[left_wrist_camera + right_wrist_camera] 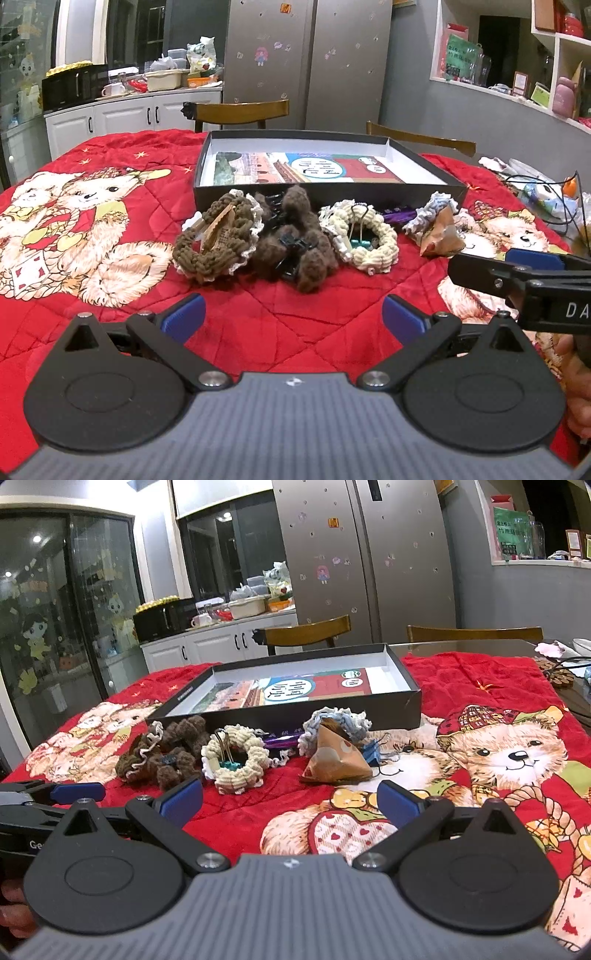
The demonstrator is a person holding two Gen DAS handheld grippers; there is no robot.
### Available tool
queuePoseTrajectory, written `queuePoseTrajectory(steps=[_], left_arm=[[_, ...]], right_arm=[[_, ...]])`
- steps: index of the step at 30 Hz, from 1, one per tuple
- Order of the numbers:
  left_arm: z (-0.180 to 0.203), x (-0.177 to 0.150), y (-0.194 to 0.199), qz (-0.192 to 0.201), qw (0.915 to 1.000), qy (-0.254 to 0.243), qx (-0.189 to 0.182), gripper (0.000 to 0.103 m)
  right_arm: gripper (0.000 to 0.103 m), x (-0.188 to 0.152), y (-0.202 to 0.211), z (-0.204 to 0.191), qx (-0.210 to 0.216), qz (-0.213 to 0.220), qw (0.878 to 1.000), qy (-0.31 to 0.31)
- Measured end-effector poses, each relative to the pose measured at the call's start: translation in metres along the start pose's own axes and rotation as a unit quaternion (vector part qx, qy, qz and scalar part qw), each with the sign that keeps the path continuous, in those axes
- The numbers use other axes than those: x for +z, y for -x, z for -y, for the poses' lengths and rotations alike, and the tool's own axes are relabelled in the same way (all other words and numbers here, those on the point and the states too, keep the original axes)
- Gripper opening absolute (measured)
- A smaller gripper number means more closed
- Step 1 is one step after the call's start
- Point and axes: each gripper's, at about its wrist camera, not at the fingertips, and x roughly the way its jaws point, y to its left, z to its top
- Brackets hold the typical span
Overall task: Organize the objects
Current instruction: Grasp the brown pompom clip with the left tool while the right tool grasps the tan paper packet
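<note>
A home kitchen-dining room: a steel fridge with stickers, white cabinets, a microwave, wooden chairs.

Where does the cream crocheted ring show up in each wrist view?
Left wrist view: the cream crocheted ring lies right of centre, between the brown yarn pile and the tan paper packet.
Right wrist view: the ring lies left of centre, beyond the left blue fingertip.
Shared landmark: the open black box, just behind the ring in both.
</note>
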Motion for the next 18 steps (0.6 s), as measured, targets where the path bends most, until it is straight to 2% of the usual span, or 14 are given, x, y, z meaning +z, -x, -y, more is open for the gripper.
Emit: queuePoseTrajectory(steps=[5, 10, 13, 18], left_arm=[[0.0017, -0.0001, 0.0056, 0.016, 0.9999, -0.003, 0.002, 0.102], [0.0015, -0.0001, 0.0057, 0.012, 0.9999, 0.000, -0.011, 0.102], [0.0047, -0.0001, 0.0036, 0.002, 0.9997, -0.012, -0.023, 0.102], [0.0088, -0.0006, 0.0058, 0.008, 0.9993, -0.028, -0.025, 0.102]], right_arm=[[0.103, -0.0002, 0.0013, 0.0012, 0.005, 0.003, 1.000, -0.003], [0.103, 0.0003, 0.0030, 0.0012, 0.010, 0.009, 1.000, -0.003], [0.103, 0.0004, 0.0036, 0.0008, 0.013, 0.011, 1.000, -0.003], [0.103, 0.0004, 0.0065, 0.0043, 0.027, 0.022, 0.999, -0.013]])
